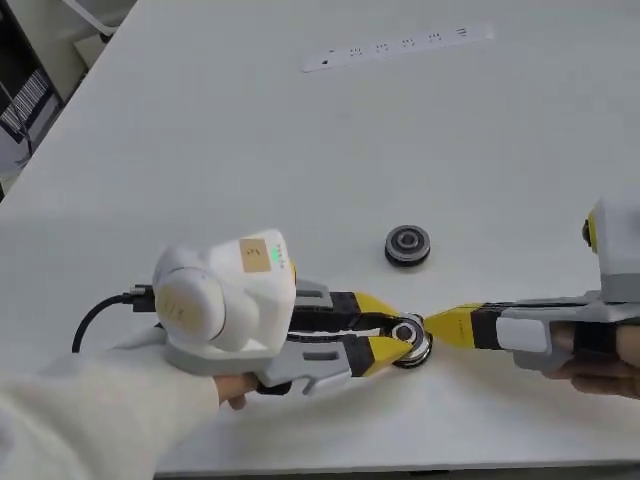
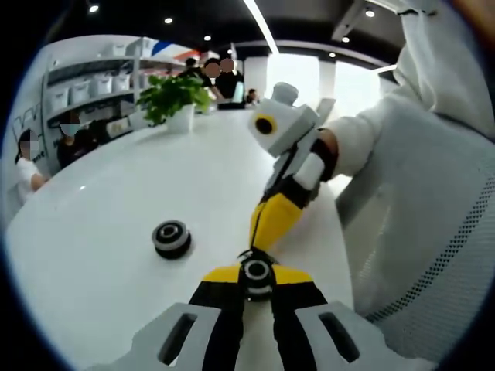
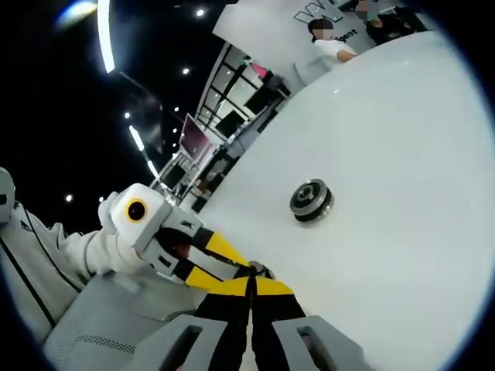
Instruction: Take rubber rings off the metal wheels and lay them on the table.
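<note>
Found one metal wheel (image 1: pixel 412 340) on the table (image 1: pixel 250 150) near its front edge, between the jaws of the left gripper (image 1: pixel 402 338) on its left, with the right gripper (image 1: pixel 432 325) at its right side. Spotted a second wheel (image 1: pixel 408 245) just behind, apart, and a power strip (image 1: pixel 400 47) well beyond, toward the far edge.

- Right tongs (image 3: pixel 250 281): jaws pressed together, tips touching a metal wheel (image 3: pixel 261 270).
- Left tongs (image 3: pixel 244 267): clasping that wheel.
- Second wheel (image 3: pixel 312 199): apart, on the white bench (image 3: pixel 402 154).
</note>
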Demonstrator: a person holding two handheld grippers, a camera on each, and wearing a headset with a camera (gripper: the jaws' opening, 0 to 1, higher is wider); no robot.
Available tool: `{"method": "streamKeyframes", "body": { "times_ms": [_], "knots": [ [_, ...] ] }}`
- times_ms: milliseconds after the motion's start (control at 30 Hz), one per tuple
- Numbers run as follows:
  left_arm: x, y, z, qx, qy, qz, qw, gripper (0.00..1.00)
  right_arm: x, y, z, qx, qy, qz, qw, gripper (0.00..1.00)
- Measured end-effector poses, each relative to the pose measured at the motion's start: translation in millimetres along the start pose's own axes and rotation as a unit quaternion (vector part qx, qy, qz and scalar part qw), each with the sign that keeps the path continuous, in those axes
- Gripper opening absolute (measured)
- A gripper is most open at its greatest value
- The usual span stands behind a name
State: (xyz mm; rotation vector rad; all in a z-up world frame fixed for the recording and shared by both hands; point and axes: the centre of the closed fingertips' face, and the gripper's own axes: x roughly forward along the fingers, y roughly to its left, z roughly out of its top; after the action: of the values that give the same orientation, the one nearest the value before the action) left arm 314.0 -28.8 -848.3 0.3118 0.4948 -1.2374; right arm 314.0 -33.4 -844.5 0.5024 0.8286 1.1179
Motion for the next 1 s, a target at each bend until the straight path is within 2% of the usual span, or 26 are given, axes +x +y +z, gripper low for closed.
{"method": "streamKeyframes", "body": {
  "times_ms": [533, 600, 633, 700, 800, 1000],
  "knots": [
    [2.0, -0.1, 1.2, 0.002, -0.002, 0.0, 1.0, 0.13, 3.8, 10.5, 1.2, -0.015, 0.003, 0.019, 0.9997, 0.0],
    [2.4, -0.4, 1.4, 0.003, -0.002, 0.0, 1.0, 0.13, 4.5, 15.2, 1.9, -0.017, 0.002, 0.03, 0.9994, 0.0],
    [2.8, -0.7, 1.8, 0.003, -0.002, 0.0, 1.0, 0.13, 5.4, 21.4, 3.6, -0.017, -0.003, 0.044, 0.9989, 0.0],
    [3.8, -1.5, 2.4, 0.004, -0.002, -0.001, 1.0, 0.13, 6.2, 17.3, 3.0, -0.039, 0.003, 0.029, 0.9988, 0.0],
    [3.7, -1.8, 2.4, 0.004, -0.003, -0.001, 1.0, 0.13, 4.3, 17.5, 3.5, -0.025, -0.002, 0.035, 0.9991, 0.0],
    [4.5, -3.1, 3.2, 0.008, 0.0, 0.004, 1.0, 0.14, 2.3, 9.0, 7.5, -0.032, -0.008, 0.014, 0.9994, 0.0]
  ]
}}
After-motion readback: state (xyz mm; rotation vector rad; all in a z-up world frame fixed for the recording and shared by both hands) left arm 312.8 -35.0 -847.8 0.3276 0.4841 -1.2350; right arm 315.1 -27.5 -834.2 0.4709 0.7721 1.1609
